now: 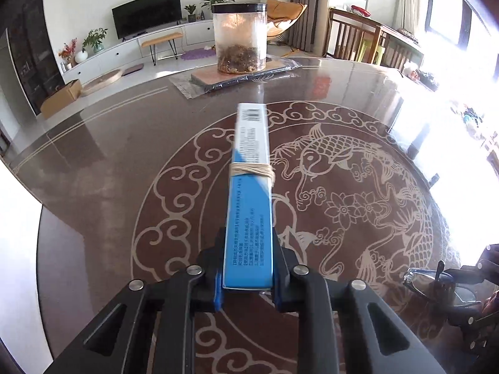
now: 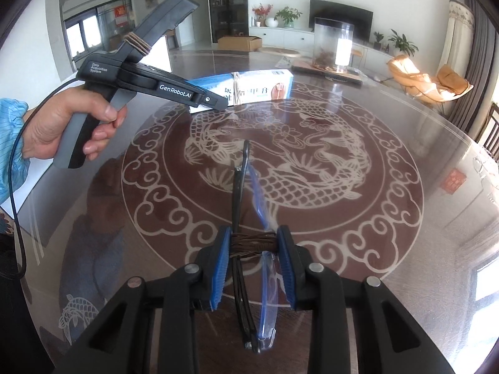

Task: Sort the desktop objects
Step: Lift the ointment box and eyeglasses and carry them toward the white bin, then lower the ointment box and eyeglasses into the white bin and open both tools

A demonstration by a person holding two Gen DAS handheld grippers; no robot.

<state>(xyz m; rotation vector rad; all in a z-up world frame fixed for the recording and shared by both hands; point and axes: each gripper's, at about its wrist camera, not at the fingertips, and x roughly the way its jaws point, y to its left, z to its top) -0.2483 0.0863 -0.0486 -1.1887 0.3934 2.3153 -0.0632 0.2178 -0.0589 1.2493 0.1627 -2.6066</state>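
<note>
A: What does the left gripper [image 1: 248, 275] have?

B: Its jaws are squeezed tight on the near end of a long blue and white cardboard box [image 1: 249, 193]. A tan rubber band [image 1: 252, 170] goes around the middle of the box. The box sticks out over the middle of the round dark wood table with the pale fish and cloud drawing [image 1: 124, 162].

A: Is the box lying on the table?

B: I cannot tell from the pictures. In the right wrist view it shows past the person's left hand [image 2: 67, 124], toward the far side of the table.

A: And the right gripper [image 2: 254, 268]?

B: Its jaws are pressed in on a bundle. There is a pair of black-framed glasses [image 2: 240, 193] folded up, and a blue and clear plastic thing [image 2: 265, 277] next to them. A brown cord [image 2: 252, 243] is wrapped around both, right between the blue pads. The bundle is over the near half of the table.

A: What else is on the table?

B: A tall clear plastic jar with a black lid and brown bits at the bottom [image 1: 239, 39]. It stands on a flat board [image 1: 218, 78] at the far edge.
</note>
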